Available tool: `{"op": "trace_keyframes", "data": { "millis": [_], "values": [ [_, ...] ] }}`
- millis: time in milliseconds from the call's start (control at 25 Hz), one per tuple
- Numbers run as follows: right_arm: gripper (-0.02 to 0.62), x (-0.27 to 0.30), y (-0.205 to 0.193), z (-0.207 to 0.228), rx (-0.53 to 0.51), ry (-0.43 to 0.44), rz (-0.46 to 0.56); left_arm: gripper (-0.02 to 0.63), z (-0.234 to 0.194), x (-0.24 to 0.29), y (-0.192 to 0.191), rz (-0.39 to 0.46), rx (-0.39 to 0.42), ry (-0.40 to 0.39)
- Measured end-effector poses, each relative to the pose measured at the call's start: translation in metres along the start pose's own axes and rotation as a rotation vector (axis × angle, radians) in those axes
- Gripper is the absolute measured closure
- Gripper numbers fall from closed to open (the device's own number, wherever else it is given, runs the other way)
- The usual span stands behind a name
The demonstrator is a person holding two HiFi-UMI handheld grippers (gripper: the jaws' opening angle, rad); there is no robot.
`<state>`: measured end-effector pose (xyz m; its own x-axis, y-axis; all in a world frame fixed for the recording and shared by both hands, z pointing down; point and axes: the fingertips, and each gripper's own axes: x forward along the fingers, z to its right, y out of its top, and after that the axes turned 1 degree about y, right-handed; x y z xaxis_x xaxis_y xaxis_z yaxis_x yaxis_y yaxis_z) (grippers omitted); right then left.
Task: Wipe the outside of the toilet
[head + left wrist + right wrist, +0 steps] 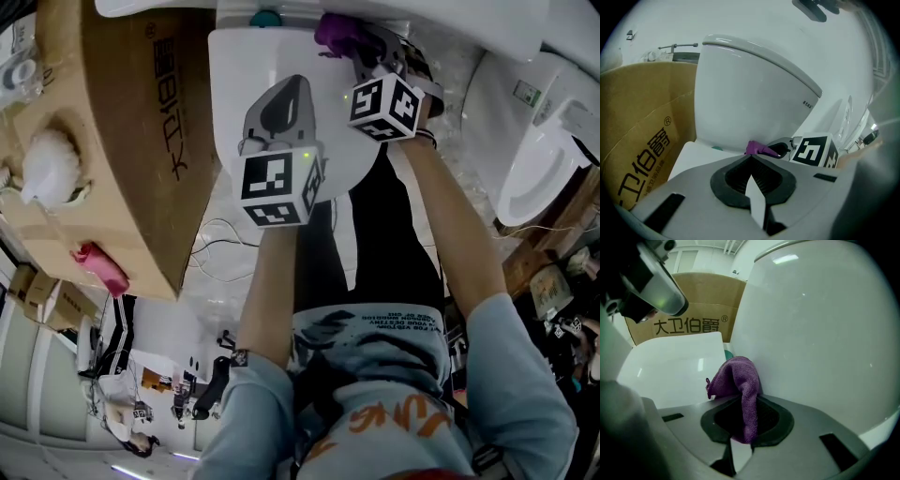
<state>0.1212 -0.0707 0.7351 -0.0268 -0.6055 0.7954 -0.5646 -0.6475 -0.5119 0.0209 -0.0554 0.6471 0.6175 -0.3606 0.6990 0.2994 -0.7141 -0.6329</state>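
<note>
Against the white toilet tank (811, 333), above the closed lid (244, 75), the right gripper (745, 401) pinches a purple cloth (740, 376), while the left gripper (751, 157) hovers nearby, jaws pressed together, empty.

Cardboard box (693, 310): black Chinese print 大卫伯爵 followed by ®, clear in right gripper view. Left gripper view: same box (642, 154), only 伯爵 and ® in frame, print running slantwise. Head view: print on box (141, 141) turned sideways and partly cut off, ® at its top end. Toilet tank (754, 89): small dark mark below lid edge, too small to read. Shirt (394, 412): orange lettering and small dark lines, upside down, not legible.
</note>
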Motion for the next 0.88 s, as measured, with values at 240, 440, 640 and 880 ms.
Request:
{"op": "trace_keyframes", "data": {
  "millis": [240,440,640,880],
  "values": [
    [0.535,-0.013,-0.029,0.012,0.025,-0.035,-0.028,0.581,0.022,0.006,-0.003,-0.003,0.031,-0.038],
    [0.535,-0.022,-0.054,0.020,0.060,-0.071,-0.063,0.581,0.038,0.013,-0.017,-0.004,0.044,-0.073],
    [0.534,-0.032,-0.077,0.032,0.150,-0.097,-0.109,0.581,0.056,0.012,-0.027,-0.007,0.072,-0.115],
    [0.525,-0.059,-0.079,0.032,0.338,-0.108,-0.123,0.581,0.031,-0.014,-0.018,0.040,0.050,-0.075]
  ]
}}
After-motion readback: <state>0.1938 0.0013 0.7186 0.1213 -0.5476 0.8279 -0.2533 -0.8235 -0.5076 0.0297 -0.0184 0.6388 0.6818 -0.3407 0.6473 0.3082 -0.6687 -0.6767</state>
